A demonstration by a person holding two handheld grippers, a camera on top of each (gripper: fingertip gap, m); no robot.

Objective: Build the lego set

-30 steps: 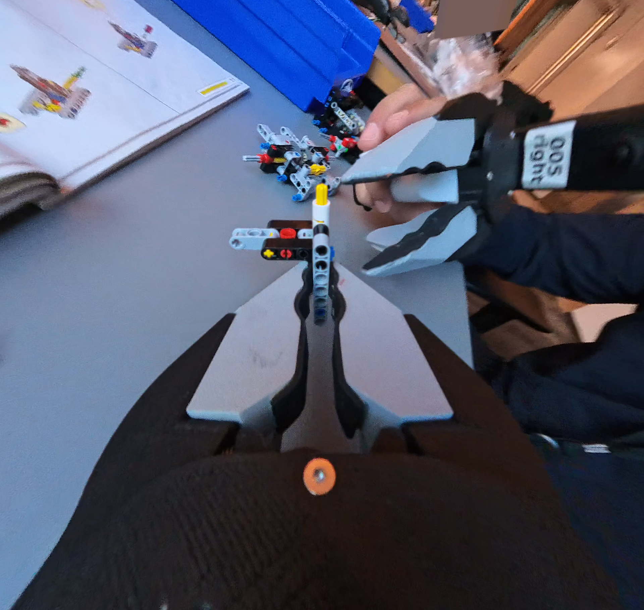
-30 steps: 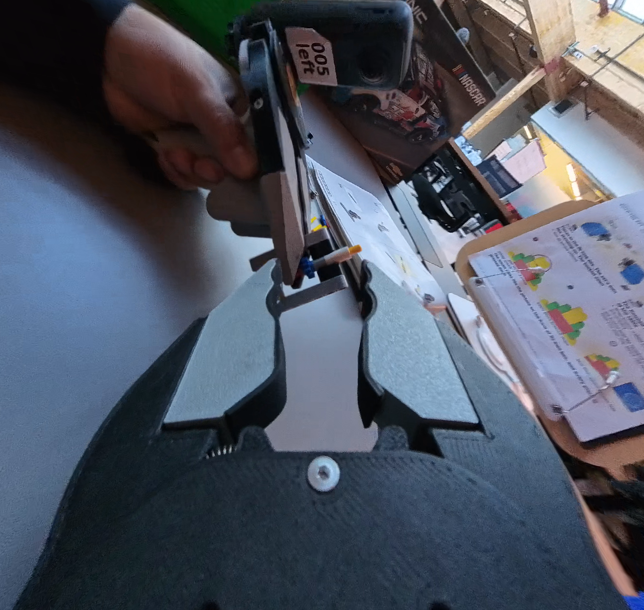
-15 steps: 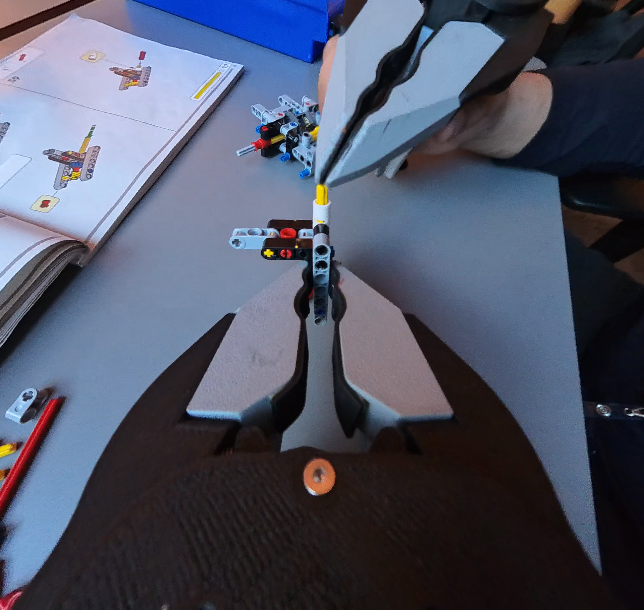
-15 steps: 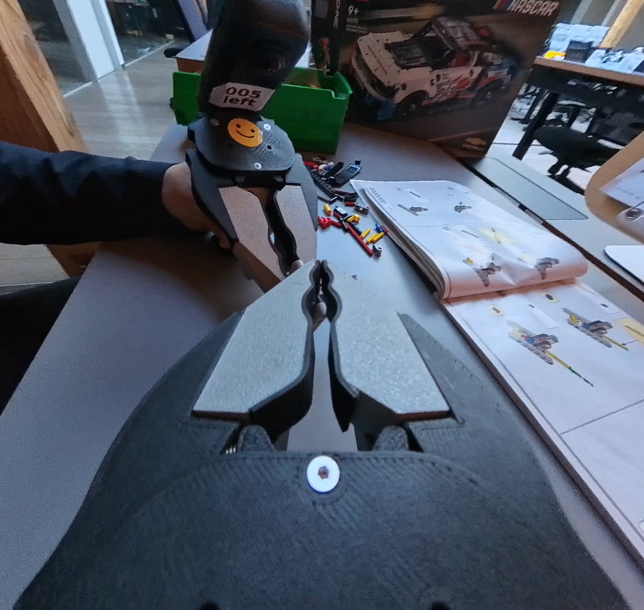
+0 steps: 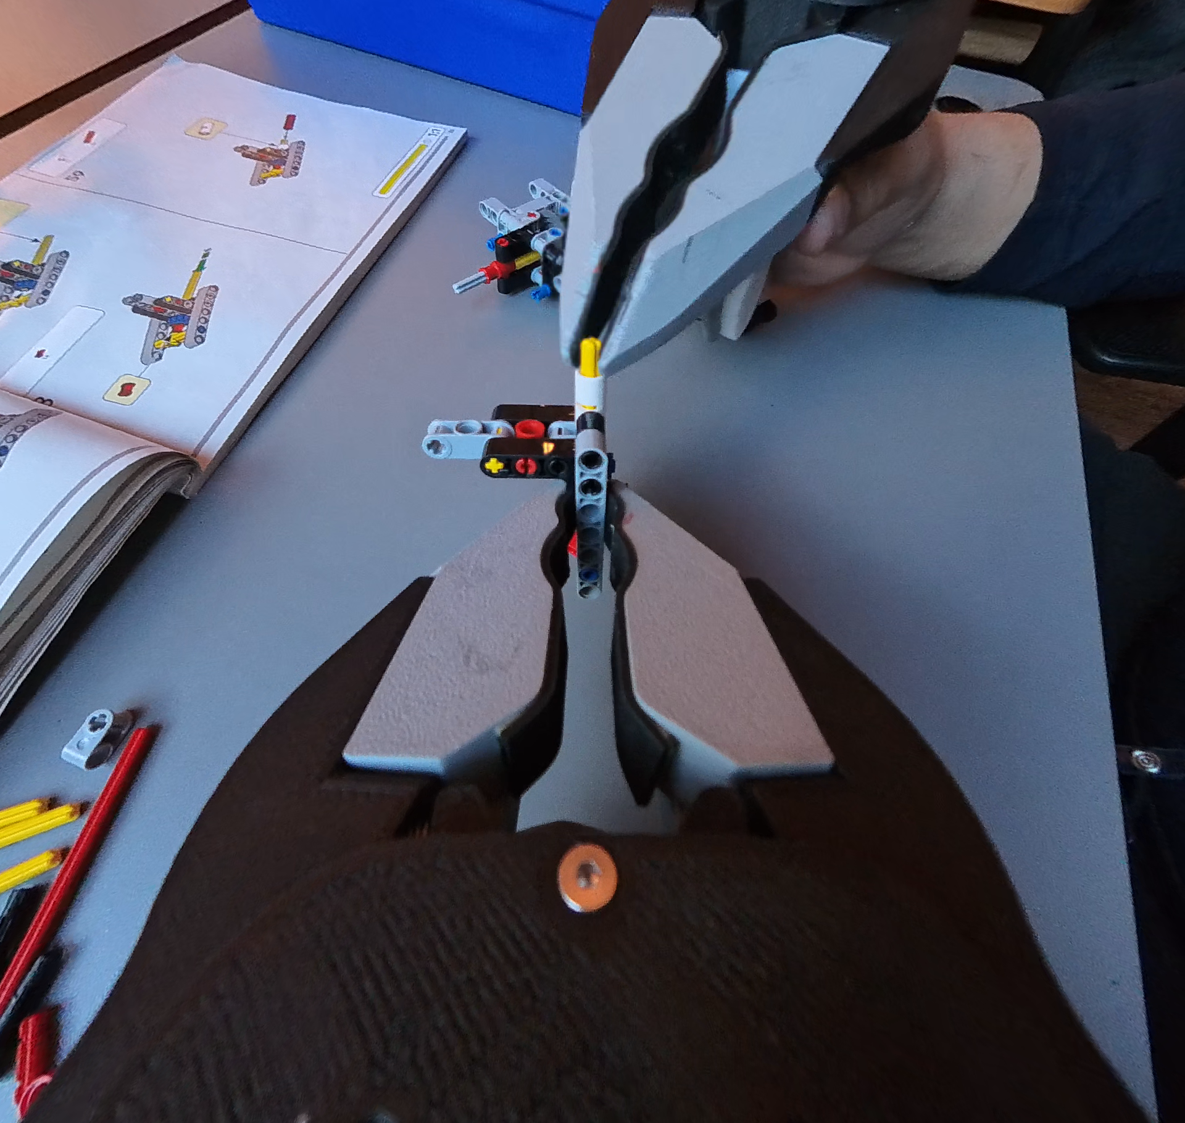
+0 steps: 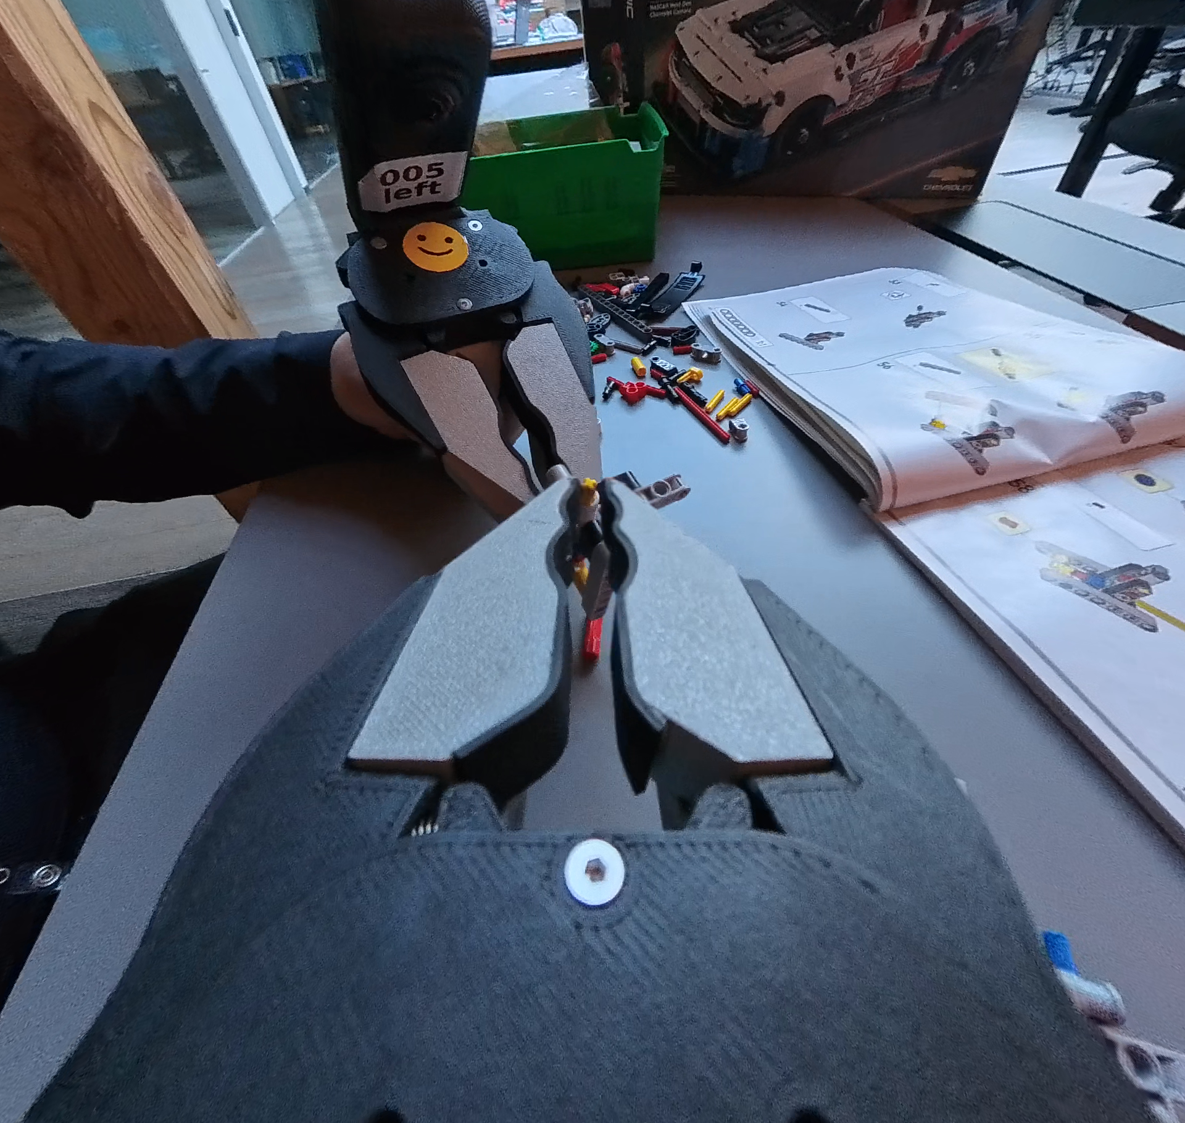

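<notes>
My left gripper point(image 5: 590, 505) is shut on the grey beam of a small brick assembly point(image 5: 590, 496) and holds it upright above the grey table point(image 5: 833, 451). Black and light grey beams with red and yellow pins stick out to its left point(image 5: 500, 448). A yellow axle point(image 5: 588, 355) with a white sleeve point(image 5: 588, 392) rises from the top. My right gripper point(image 5: 587, 348) comes down from above and is shut on the tip of that yellow axle. In the right wrist view the axle tip point(image 6: 587, 487) sits between my shut fingertips point(image 6: 587, 491), with the left gripper point(image 6: 513, 413) just behind.
An open instruction booklet point(image 5: 192, 246) lies left, also in the right wrist view point(image 6: 962, 387). A second small assembly point(image 5: 522, 246) and a blue bin point(image 5: 449, 2) are behind. Loose parts point(image 6: 680, 380), a green bin point(image 6: 564, 195) and a set box point(image 6: 833, 66) stand farther off. About 4 centimetres separates my left fingertips from my right.
My right gripper swung from the side, open, to above the assembly and shut on the yellow axle tip. My left gripper kept its hold on the assembly.
</notes>
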